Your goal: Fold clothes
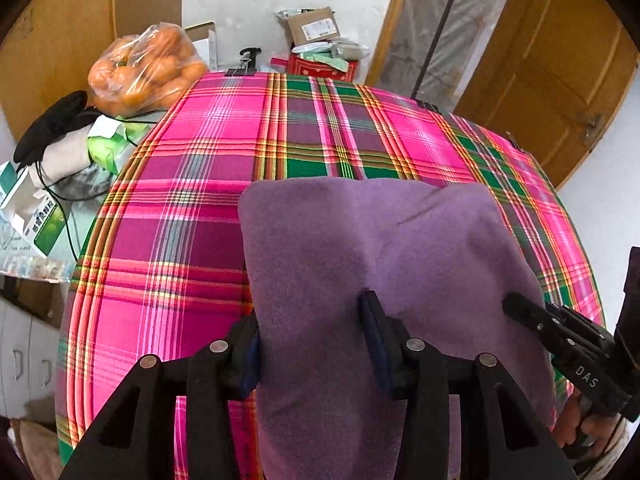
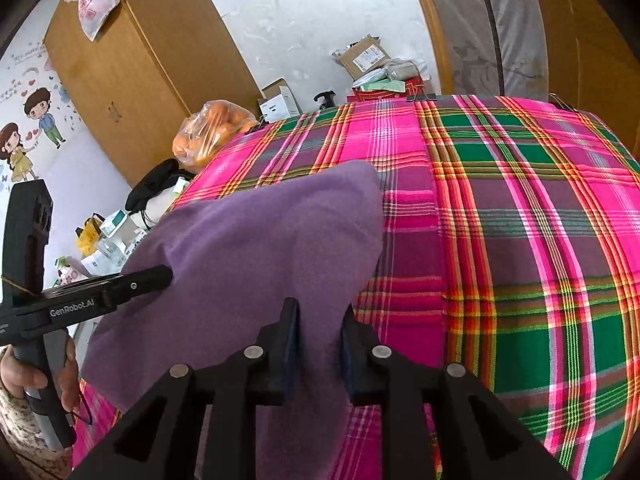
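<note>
Fingers of the left gripper (image 1: 312,344) stand wide apart astride the near edge of the purple cloth (image 1: 380,248), the fabric running between them and brushing the left pad; whether that pad bears any pinch cannot be told, so the grip reads as released. Fingers of the right gripper (image 2: 320,344) sit much closer together with the same cloth passing between them, apparently clamped on its near right portion, though the contact line is hidden by the fabric. In the right wrist view the left gripper appears from the side, held by a hand (image 2: 24,376), its tip touching the cloth's left edge.

Cloth position: on the near half of the plaid-covered tabletop (image 1: 168,216), already doubled over, its far edge lying short of the tabletop's centre.

Technique for the fold in hand: both near corners should be gripped evenly, lifted together and carried forward level, so the edges meet without a skewed crease.

Beyond the tabletop's far left corner rests a bag of oranges (image 1: 148,68).
</note>
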Tool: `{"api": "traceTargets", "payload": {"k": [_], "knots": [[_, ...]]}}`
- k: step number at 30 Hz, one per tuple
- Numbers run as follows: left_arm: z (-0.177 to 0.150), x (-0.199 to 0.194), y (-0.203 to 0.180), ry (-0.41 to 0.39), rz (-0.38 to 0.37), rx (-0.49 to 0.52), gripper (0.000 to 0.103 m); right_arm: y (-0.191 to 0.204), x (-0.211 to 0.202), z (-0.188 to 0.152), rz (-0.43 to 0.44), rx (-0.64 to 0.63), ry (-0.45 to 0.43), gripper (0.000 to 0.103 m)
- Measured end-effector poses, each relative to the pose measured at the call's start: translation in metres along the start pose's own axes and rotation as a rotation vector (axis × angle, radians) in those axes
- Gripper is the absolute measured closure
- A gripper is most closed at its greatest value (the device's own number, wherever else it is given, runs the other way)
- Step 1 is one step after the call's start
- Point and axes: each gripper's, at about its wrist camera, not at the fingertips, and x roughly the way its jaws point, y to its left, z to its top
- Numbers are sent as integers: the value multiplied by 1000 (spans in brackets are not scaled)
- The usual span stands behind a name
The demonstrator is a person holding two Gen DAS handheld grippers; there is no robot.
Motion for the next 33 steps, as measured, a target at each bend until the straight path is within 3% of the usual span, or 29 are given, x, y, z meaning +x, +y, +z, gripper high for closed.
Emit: {"api": "traceTargets", "payload": {"k": [17,33], "knots": [[-50,-35,1,-67,56,-14,54,-2,-33,-43,3,30,21,77],[-96,-62,-14,-88,136,15,54,16,-68,-91,-72,-70,59,77]]}}
